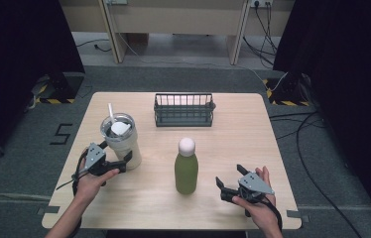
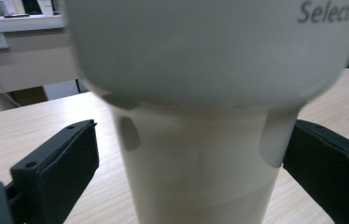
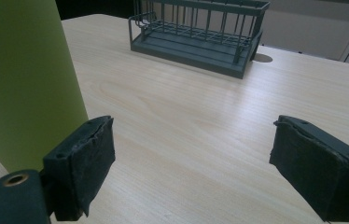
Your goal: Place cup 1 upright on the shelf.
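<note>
left gripper (image 1: pixel 115 162) jaws spread around one cream insulated tumbler (image 1: pixel 122 140), not clamped.
tumbler upright at table's (image 1: pixel 233 148) left, axis vertical, straw up; right gripper (image 1: pixel 229 184) spread, empty; one green bottle (image 1: pixel 186 168), one wire rack (image 1: pixel 184 109).

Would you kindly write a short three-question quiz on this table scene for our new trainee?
1. True or false: the left gripper has its jaws on either side of the tumbler.
2. Which thing stands nearest the right gripper? A) the rack B) the green bottle C) the tumbler
3. Fill in: the rack sits at the table's ____ edge, as seen from the person.

Key
1. True; in the left gripper view both jaws flank its narrow base, with a gap on the left side.
2. B; it stands just beside the open jaws, not between them.
3. far.
</note>
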